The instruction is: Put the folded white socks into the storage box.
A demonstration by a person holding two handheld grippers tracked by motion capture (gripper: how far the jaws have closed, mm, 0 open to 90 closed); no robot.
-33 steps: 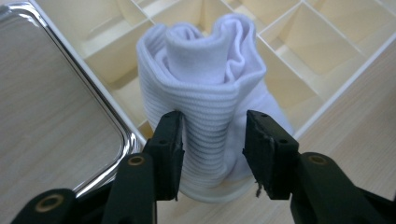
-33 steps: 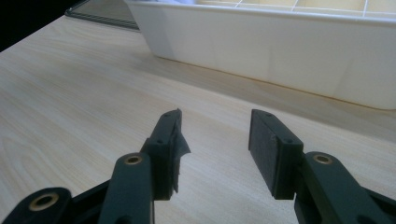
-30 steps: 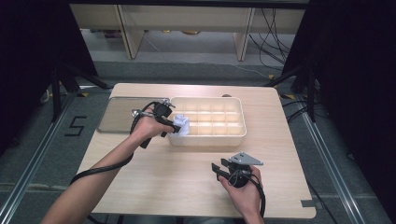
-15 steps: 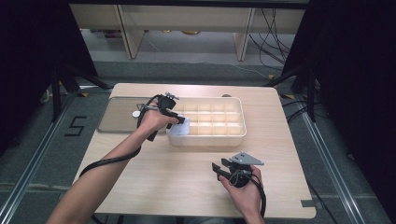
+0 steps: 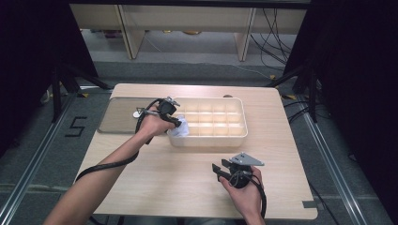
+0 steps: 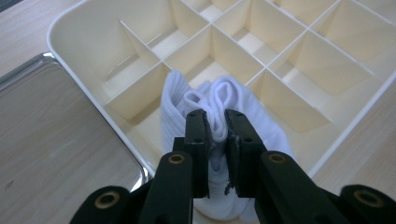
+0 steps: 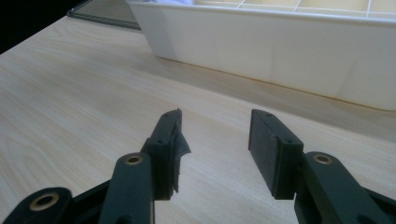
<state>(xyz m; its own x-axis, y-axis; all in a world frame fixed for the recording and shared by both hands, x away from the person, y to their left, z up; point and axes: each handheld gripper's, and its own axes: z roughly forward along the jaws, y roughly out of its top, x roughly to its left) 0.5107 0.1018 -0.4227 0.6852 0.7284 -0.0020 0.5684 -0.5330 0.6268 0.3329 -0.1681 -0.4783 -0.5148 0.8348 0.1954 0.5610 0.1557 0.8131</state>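
- White ribbed cloth, a rolled sock point(image 6: 219, 121), is what we pinch in our left tool point(image 6: 216, 135); its jaws have just been closing and now press on a fold of the fabric.
- The sock sits in the near-left corner compartment of the cream plastic divider tray point(image 5: 237, 133), bulging above the tray's partitions.
- We hold our right tool point(image 7: 215, 151) with its jaws apart and nothing between them, low over the pale wooden tabletop point(image 5: 164, 173), just in front of the tray's near wall.
- A flat, shiny metal sheet point(image 5: 117, 115) lies on the tabletop, touching the tray's left side.
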